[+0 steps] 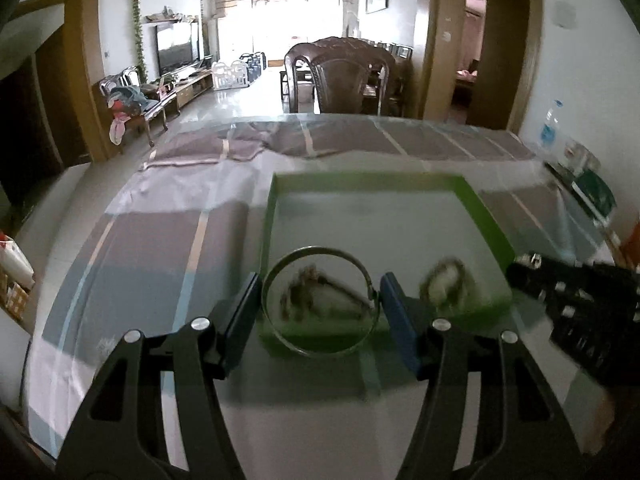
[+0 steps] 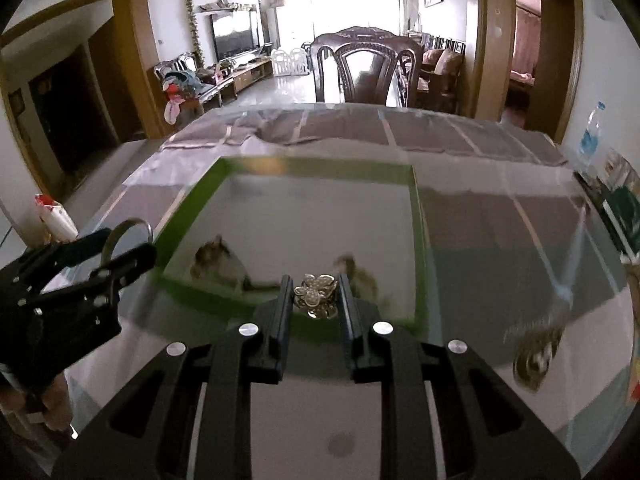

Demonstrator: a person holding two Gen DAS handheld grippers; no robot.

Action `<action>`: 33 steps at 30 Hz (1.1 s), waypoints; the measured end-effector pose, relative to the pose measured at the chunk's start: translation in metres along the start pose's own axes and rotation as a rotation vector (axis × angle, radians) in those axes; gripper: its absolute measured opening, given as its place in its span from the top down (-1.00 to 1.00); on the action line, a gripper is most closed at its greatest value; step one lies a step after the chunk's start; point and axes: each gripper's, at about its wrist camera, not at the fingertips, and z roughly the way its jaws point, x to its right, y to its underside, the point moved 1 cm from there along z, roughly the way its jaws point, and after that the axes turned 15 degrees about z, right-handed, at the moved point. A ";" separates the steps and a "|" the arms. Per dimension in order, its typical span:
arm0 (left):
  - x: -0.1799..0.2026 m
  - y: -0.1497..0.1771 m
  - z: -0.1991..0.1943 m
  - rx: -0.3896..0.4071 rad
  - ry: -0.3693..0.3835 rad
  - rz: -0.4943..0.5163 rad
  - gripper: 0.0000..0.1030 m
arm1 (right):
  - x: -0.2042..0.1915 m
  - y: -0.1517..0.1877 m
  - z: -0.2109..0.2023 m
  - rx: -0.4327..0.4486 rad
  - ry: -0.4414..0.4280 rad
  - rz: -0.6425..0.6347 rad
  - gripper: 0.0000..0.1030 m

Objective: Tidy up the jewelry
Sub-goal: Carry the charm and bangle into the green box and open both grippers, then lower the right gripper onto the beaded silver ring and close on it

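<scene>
Two grippers above the green tray (image 2: 418, 248).
Left gripper (image 1: 320, 300) clamped a bangle (image 1: 318, 300); right gripper (image 2: 314, 296) pinched a flower brooch (image 2: 315, 294).

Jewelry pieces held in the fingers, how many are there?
2. A silver bangle sits between the left gripper fingers; a flower-shaped brooch between the right gripper fingers. Blurry pieces lie in the green tray.

green tray (image 2: 418, 240), silver bangle (image 1: 320, 300), perhaps gold brooch (image 2: 316, 294)

1. A tray (image 2: 418, 240) is set on the tabletop (image 2: 500, 240).
2. Two jewelry pieces (image 2: 218, 262) are laid inside the tray, near its front edge.
3. A chair (image 2: 362, 74) is placed behind the tabletop.
4. A bottle (image 2: 592, 136) is stood at the far right.
</scene>
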 end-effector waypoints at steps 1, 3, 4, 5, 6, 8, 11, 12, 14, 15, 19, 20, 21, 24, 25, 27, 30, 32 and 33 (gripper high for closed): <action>-0.001 -0.007 0.011 -0.015 -0.006 -0.002 -0.18 | 0.001 -0.007 0.015 -0.025 0.006 0.010 0.57; -0.003 -0.015 0.032 -0.052 -0.014 -0.010 -0.18 | 0.002 -0.014 0.034 -0.064 0.011 0.033 0.57; -0.004 -0.018 0.042 -0.072 -0.012 -0.017 -0.18 | 0.004 -0.015 0.049 -0.098 0.009 0.049 0.57; -0.005 -0.020 0.052 -0.091 -0.003 -0.027 -0.18 | 0.002 -0.015 0.055 -0.113 0.006 0.058 0.57; -0.007 -0.020 0.060 -0.107 0.005 -0.037 -0.18 | 0.002 -0.014 0.062 -0.128 0.004 0.068 0.57; -0.007 -0.017 0.074 -0.136 0.012 -0.055 -0.19 | 0.002 -0.011 0.070 -0.144 -0.003 0.080 0.57; -0.010 -0.005 0.076 -0.138 0.017 -0.082 -0.35 | 0.002 -0.008 0.068 -0.130 -0.015 0.074 0.41; -0.012 -0.001 0.072 -0.131 0.024 -0.086 -0.41 | 0.002 -0.007 0.064 -0.121 -0.016 0.067 0.29; -0.014 0.004 0.057 -0.100 0.033 -0.089 -0.46 | 0.004 -0.004 0.048 -0.078 -0.001 0.060 -0.02; -0.015 0.005 0.048 -0.077 0.031 -0.086 -0.50 | 0.006 -0.002 0.036 -0.053 -0.002 0.055 -0.04; -0.011 0.020 0.017 -0.039 0.028 -0.056 -0.51 | 0.021 0.020 0.000 -0.050 -0.032 0.042 -0.04; -0.006 0.030 0.011 -0.046 0.031 -0.036 -0.51 | 0.027 0.029 -0.007 -0.061 -0.028 0.041 -0.04; 0.000 0.040 0.007 -0.057 0.039 -0.010 -0.51 | 0.034 0.042 -0.013 -0.079 -0.016 0.037 -0.04; 0.018 0.065 0.010 -0.099 0.060 0.061 -0.51 | 0.050 0.070 -0.020 -0.115 0.010 0.025 -0.04; 0.023 0.070 0.012 -0.111 0.063 0.077 -0.51 | 0.056 0.080 -0.021 -0.131 0.022 0.021 -0.04; 0.035 0.081 0.022 -0.148 0.068 0.101 -0.50 | 0.065 0.093 -0.021 -0.153 0.031 0.023 -0.04; 0.046 0.085 0.036 -0.181 0.074 0.101 -0.48 | 0.073 0.110 -0.022 -0.175 0.038 0.028 -0.04; 0.054 0.086 0.041 -0.186 0.087 0.102 -0.48 | 0.073 0.119 -0.021 -0.193 0.025 0.021 -0.04; 0.055 0.085 0.044 -0.188 0.085 0.108 -0.48 | 0.072 0.122 -0.022 -0.198 0.019 0.015 -0.04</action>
